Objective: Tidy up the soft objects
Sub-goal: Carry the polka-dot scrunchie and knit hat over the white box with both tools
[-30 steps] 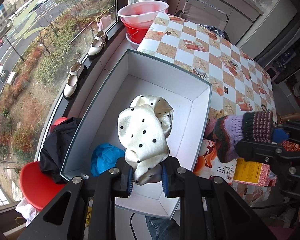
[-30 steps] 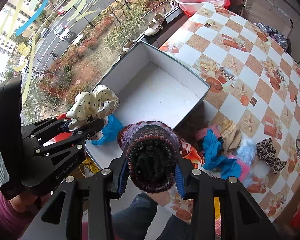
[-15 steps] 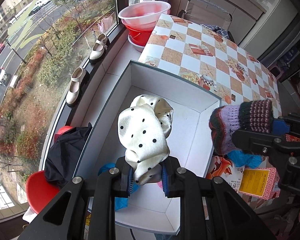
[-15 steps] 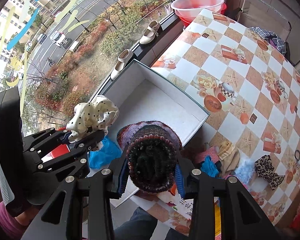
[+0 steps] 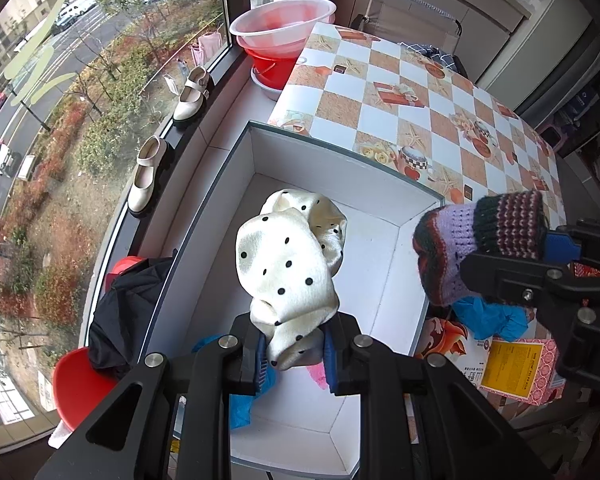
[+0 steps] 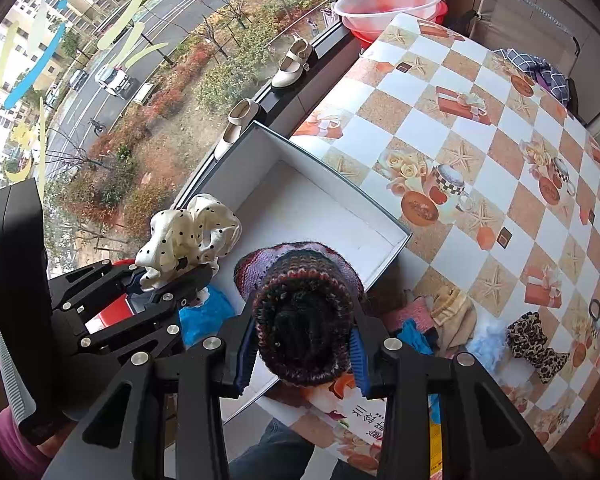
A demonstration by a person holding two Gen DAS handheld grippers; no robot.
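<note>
My left gripper [image 5: 294, 354] is shut on a cream polka-dot scrunchie [image 5: 290, 258], held above the open white box [image 5: 384, 280]. The same scrunchie [image 6: 190, 234] and left gripper [image 6: 172, 276] show at the left of the right wrist view. My right gripper [image 6: 302, 354] is shut on a striped knitted piece in purple, black and red [image 6: 304, 312], hanging over the box's near right corner. That knitted piece [image 5: 480, 240] appears at the right of the left wrist view. A blue cloth [image 5: 244, 396] lies inside the box [image 6: 300, 196] under the left gripper.
More soft things lie on the checkered table [image 6: 480, 128]: a leopard-print bow [image 6: 536, 340], a pale blue fluffy piece [image 6: 486, 340], beige [image 6: 454, 316] and blue [image 6: 414, 334] cloths. Red and pink basins [image 5: 284, 36] stand at the far end. Shoes [image 5: 146, 176] rest on the window ledge. A red chair [image 5: 80, 384] holds black clothing.
Both grippers have shifted farther over the box with their loads still held. The box now fills less of the views and more of the table shows.
</note>
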